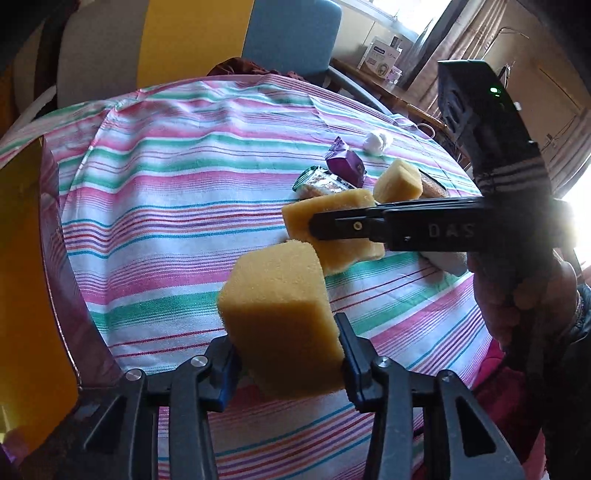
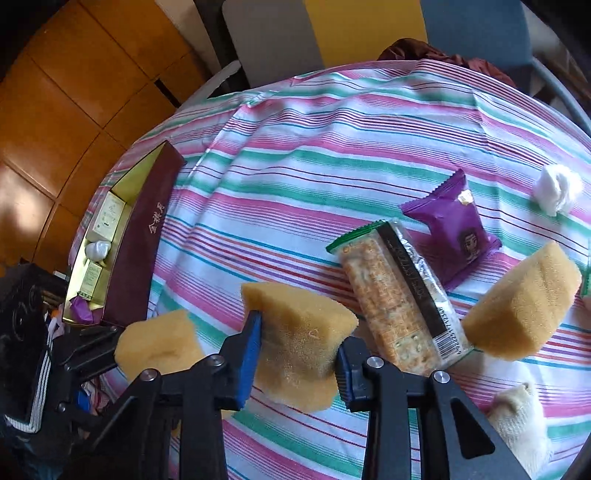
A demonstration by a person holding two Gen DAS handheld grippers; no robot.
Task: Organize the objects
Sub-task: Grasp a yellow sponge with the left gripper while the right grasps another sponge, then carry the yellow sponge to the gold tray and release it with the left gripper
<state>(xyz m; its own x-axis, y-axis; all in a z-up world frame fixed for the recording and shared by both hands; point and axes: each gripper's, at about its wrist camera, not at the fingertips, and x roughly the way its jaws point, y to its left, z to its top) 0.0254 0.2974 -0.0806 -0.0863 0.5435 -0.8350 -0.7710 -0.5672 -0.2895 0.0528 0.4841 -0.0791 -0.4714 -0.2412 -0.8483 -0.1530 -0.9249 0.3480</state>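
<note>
My left gripper (image 1: 286, 347) is shut on a yellow sponge block (image 1: 280, 317), held above the striped tablecloth (image 1: 177, 192). My right gripper (image 2: 299, 350) is shut on a second yellow sponge (image 2: 299, 343); it shows in the left wrist view (image 1: 332, 232) with the right gripper's finger across it. The left gripper and its sponge (image 2: 159, 343) appear at the lower left of the right wrist view. A third sponge (image 2: 521, 299) lies on the cloth at the right. A maroon box (image 2: 136, 243) with a gold inside holds small cream packets at the table's left edge.
A cracker pack (image 2: 399, 299), a purple snack packet (image 2: 454, 232), a white cotton ball (image 2: 557, 188) and a white sock (image 2: 524, 417) lie on the cloth. Chairs (image 1: 291, 33) stand behind the round table. The wooden floor (image 2: 55, 110) is to the left.
</note>
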